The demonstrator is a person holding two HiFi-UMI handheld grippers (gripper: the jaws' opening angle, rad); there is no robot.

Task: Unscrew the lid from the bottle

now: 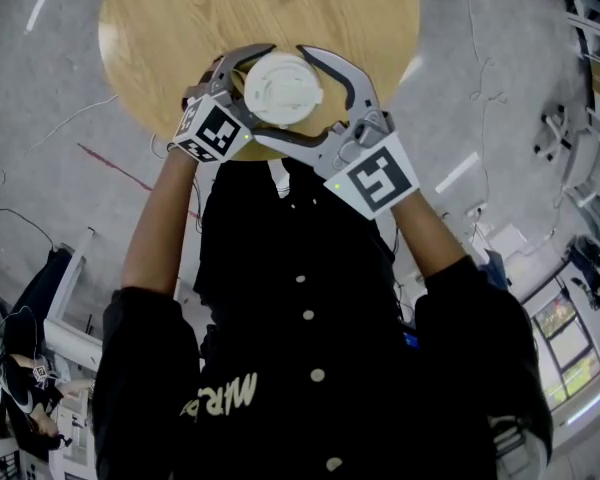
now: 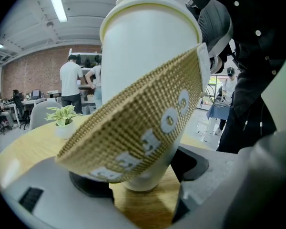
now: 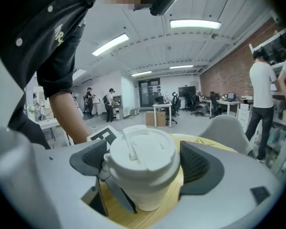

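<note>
The bottle (image 2: 148, 56), a white, cup-shaped vessel wearing a woven tan sleeve (image 2: 133, 128), is sitting tilted between both tongs over the near edge of the round wooden table (image 1: 160, 18). Its base is lying close to the wood, though whether it is touching cannot be told. The left gripper (image 2: 140, 175) is clamping the lower body, with its dark pads bearing on the narrow foot just under the sleeve. The right gripper (image 3: 143, 166) is standing wide but is closing on the white lid (image 3: 140, 149), its ribbed pads appearing to press the rim from either side. The person is working at the twisting step, and the lid is still sitting on the neck and looking level with it, so the task is judged to be at an early or middle stage. The bottle is probably behaving as a light, thin-walled thing, stiff enough at the rim but likely to flex if squeezed hard at mid-height. Its smooth white wall is likely offering little friction, whereas the textured sleeve is giving the better purchase. The sensible holds are therefore the ones being used: low on the body for steadying, and square across the lid's rim for turning. The main risks are the body spinning within the left pads, the sleeve sliding on the wall, or the tilted bottle tipping once the lid comes free.
</note>
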